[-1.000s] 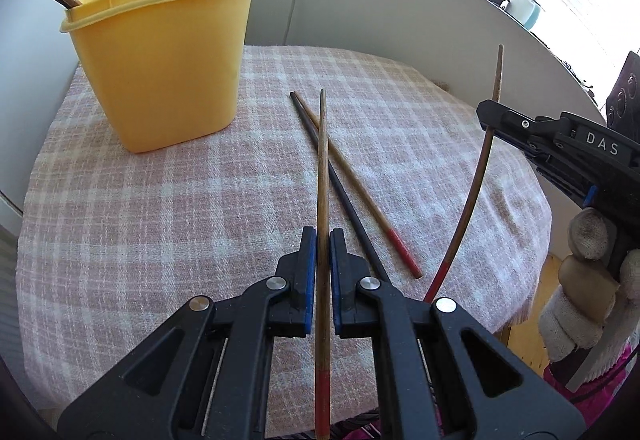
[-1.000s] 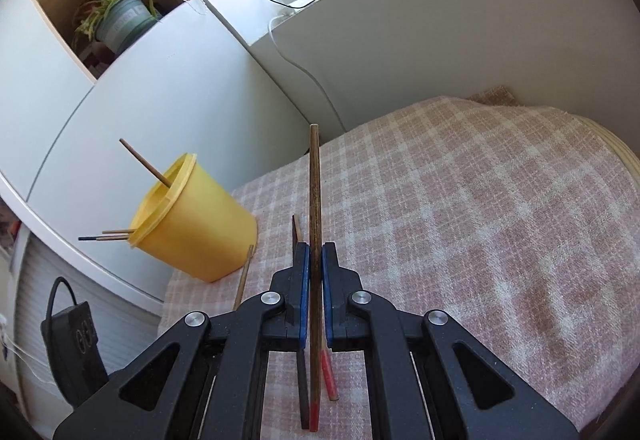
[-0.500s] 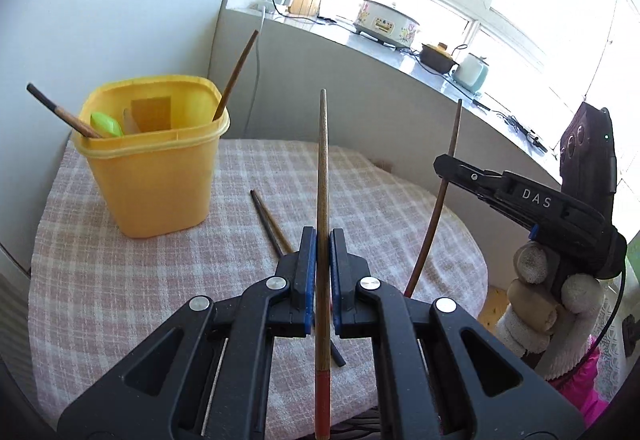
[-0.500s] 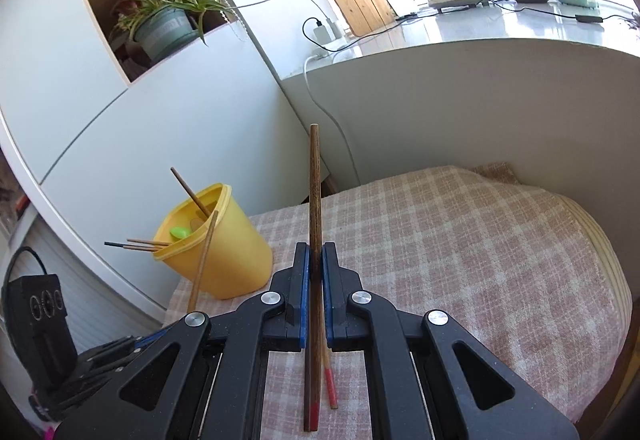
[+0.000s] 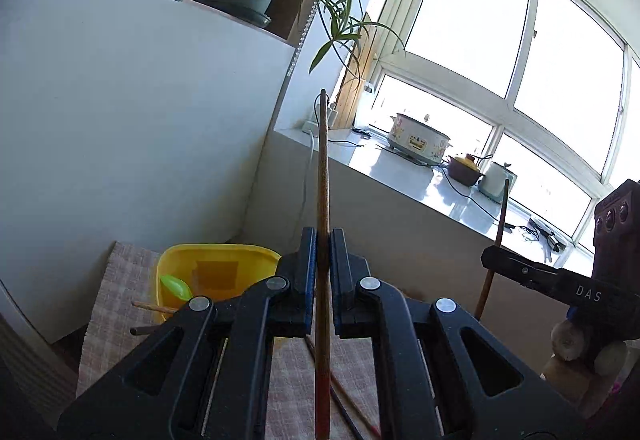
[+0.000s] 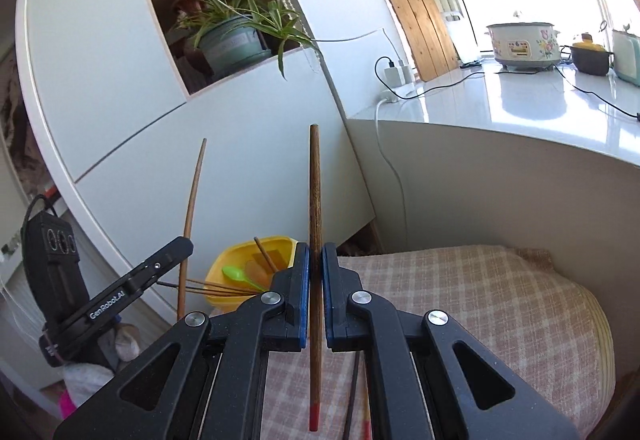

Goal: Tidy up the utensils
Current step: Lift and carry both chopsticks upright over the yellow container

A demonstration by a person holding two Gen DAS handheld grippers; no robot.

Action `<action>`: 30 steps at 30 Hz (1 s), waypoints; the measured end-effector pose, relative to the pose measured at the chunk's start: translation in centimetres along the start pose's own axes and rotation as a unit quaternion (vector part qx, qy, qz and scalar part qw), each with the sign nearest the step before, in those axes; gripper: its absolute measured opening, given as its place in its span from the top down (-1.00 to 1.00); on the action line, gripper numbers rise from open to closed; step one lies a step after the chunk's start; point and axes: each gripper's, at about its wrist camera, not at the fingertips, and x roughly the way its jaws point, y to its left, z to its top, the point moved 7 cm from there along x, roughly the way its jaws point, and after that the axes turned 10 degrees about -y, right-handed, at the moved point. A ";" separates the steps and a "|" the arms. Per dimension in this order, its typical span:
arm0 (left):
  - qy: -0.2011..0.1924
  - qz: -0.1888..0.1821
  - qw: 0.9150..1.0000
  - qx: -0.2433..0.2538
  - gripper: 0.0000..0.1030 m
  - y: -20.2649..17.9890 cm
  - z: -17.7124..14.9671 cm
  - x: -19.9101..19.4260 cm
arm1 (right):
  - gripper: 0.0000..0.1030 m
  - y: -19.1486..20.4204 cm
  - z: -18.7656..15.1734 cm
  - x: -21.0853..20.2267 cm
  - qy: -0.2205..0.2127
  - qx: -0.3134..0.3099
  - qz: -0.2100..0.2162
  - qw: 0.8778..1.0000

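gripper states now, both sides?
Left gripper: shut on a red-tipped wooden chopstick.
Right gripper: shut on another red-tipped chopstick.

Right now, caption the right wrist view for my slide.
Right claw grips a chopstick above the checked tablecloth, with the yellow tub ahead.

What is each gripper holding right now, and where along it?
Left gripper clamps a chopstick nearer its red end. Right gripper clamps another chopstick, also nearer its red end.

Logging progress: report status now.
Left tool and right tool each shut on a chopstick. Yellow bin ahead, utensils inside. Two chopsticks left on table.
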 end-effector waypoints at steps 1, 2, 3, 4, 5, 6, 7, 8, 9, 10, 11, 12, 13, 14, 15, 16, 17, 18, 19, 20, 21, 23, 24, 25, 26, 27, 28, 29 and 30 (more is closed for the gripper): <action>-0.009 0.006 1.000 -0.004 0.92 0.8 0.5 0.5 | 0.91 0.9 0.4 0.5 -0.001 -0.006 0.005 1.000; -0.015 0.012 1.000 -0.008 0.92 1.5 0.7 1.1 | 0.91 1.8 0.9 1.0 -0.003 -0.014 0.009 1.000; -0.018 0.016 1.000 -0.014 0.92 2.1 1.0 1.7 | 0.91 2.7 1.3 1.5 -0.006 -0.024 0.013 1.000; -0.023 0.020 0.999 -0.014 0.92 2.6 1.1 2.3 | 0.91 3.6 1.7 2.0 -0.010 -0.035 0.016 0.999; -0.027 0.025 0.999 -0.011 0.91 3.0 1.2 2.8 | 0.91 4.5 2.1 2.5 -0.012 -0.046 0.018 0.999; -0.029 0.028 0.999 -0.007 0.91 3.2 1.3 3.3 | 0.91 5.3 2.4 3.0 -0.015 -0.057 0.017 0.998; -0.032 0.030 0.999 -0.006 0.91 3.5 1.4 3.7 | 0.91 6.0 2.7 3.6 -0.016 -0.065 0.017 0.998; -0.036 0.031 0.999 -0.006 0.92 3.8 1.5 3.9 | 0.92 6.6 3.0 4.1 -0.018 -0.071 0.018 0.997; -0.041 0.033 0.999 -0.005 0.92 4.1 1.5 4.0 | 0.92 7.1 3.3 4.5 -0.019 -0.074 0.020 0.997; -0.047 0.037 0.998 -0.005 0.92 4.4 1.6 4.1 | 0.92 7.5 3.5 5.1 -0.020 -0.076 0.022 0.997; -0.052 0.040 0.998 -0.006 0.92 4.6 1.6 4.1 | 0.92 8.0 3.7 5.7 -0.021 -0.080 0.024 0.996; -0.053 0.039 0.998 -0.010 0.92 4.9 1.6 4.3 | 0.92 8.4 3.9 6.2 -0.022 -0.084 0.024 0.996; -0.052 0.040 0.998 -0.012 0.91 5.1 1.6 4.5 | 0.92 8.8 4.1 6.7 -0.025 -0.091 0.023 0.995; -0.053 0.044 0.998 -0.011 0.92 5.3 1.5 4.6 | 0.92 9.2 4.3 7.2 -0.027 -0.097 0.020 0.995; -0.056 0.047 0.997 -0.006 0.92 5.4 1.5 4.8 | 0.92 9.3 4.3 7.9 -0.029 -0.103 0.016 0.994; -0.058 0.051 0.997 -0.002 0.92 5.5 1.5 4.9 | 0.92 9.4 4.3 8.6 -0.027 -0.106 0.014 0.994; -0.060 0.053 0.997 0.000 0.91 5.6 1.5 5.0 | 0.92 9.5 4.3 9.2 -0.025 -0.105 0.014 0.994; -0.063 0.052 0.997 0.001 0.92 5.7 1.5 5.0 | 0.92 9.5 4.2 9.9 -0.022 -0.104 0.013 0.994; -0.065 0.052 0.997 0.001 0.91 5.7 1.5 5.1 | 0.92 9.4 4.2 10.5 -0.022 -0.104 0.012 0.994; -0.067 0.052 0.996 0.003 0.92 5.8 1.5 5.3 | 0.92 9.3 4.2 11.0 -0.022 -0.104 0.009 0.994; -0.067 0.052 0.996 0.003 0.91 5.8 1.5 5.4 | 0.92 9.2 4.1 11.7 -0.020 -0.102 0.007 0.995; -0.068 0.056 0.996 0.006 0.92 6.0 1.4 5.8 | 0.92 8.8 3.8 12.8 -0.014 -0.095 0.006 0.995; -0.068 0.054 0.996 0.008 0.91 6.0 1.3 5.9 | 0.92 8.6 3.6 13.2 -0.009 -0.092 0.005 0.996; -0.067 0.054 0.996 0.011 0.91 5.9 1.1 6.0 | 0.92 8.5 3.4 13.7 -0.005 -0.089 0.004 0.996; -0.066 0.054 0.996 0.015 0.91 5.8 1.0 6.1 | 0.92 8.3 3.2 14.1 -0.001 -0.090 0.002 0.996; -0.068 0.056 0.996 0.017 0.92 5.8 1.0 6.1 | 0.92 8.2 3.0 14.4 0.001 -0.092 0.000 0.996; -0.070 0.057 0.996 0.020 0.92 5.8 0.9 6.1 | 0.92 8.0 2.8 14.6 0.003 -0.093 -0.001 0.996; -0.072 0.060 0.995 0.022 0.92 5.8 0.9 6.0 | 0.92 7.8 2.7 14.7 0.004 -0.092 -0.002 0.996; -0.073 0.062 0.995 0.024 0.91 5.8 0.9 5.9 | 0.92 7.6 2.6 14.9 0.007 -0.089 -0.001 0.996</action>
